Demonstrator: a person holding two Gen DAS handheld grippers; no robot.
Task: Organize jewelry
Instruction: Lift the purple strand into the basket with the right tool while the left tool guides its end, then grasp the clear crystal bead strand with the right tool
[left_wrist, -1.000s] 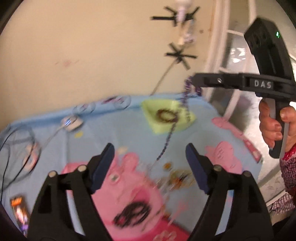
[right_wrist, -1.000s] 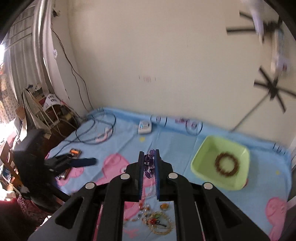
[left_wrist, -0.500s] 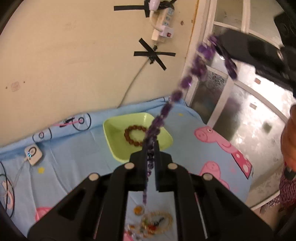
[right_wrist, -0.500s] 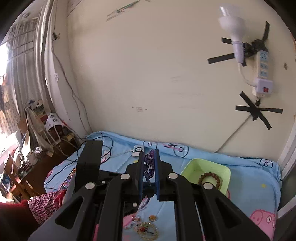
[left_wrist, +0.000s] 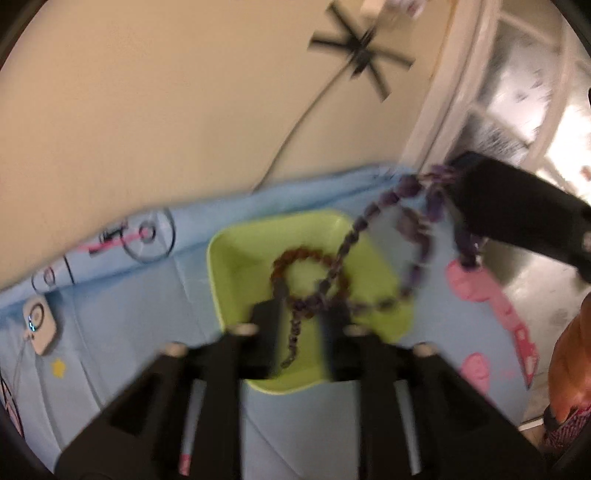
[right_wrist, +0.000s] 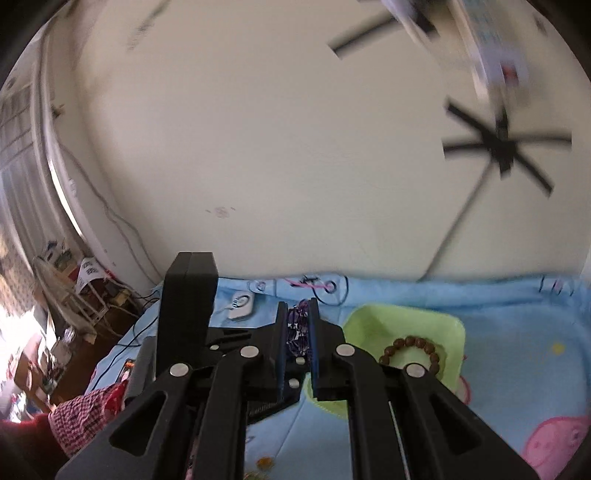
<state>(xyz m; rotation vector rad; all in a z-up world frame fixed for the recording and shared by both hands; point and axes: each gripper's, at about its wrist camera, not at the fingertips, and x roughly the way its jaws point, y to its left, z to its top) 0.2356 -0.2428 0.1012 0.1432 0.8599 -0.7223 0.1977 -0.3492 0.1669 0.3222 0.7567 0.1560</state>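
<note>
Holding one purple necklace (right_wrist: 298, 328): right gripper (right_wrist: 297, 334); left gripper (left_wrist: 300, 325) seemingly parted.

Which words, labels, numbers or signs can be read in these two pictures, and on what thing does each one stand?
No text can be read.
Power strip on the wall: its markings are blurred by motion.
White paper on the clutter at left: dark print, too small to read.
Blue bedsheet: only cartoon drawings, no letters.

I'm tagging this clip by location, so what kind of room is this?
Probably a bedroom at home: a cartoon-print bedsheet, a power strip taped to the bare wall, and cluttered shelves by a curtained window.
</note>
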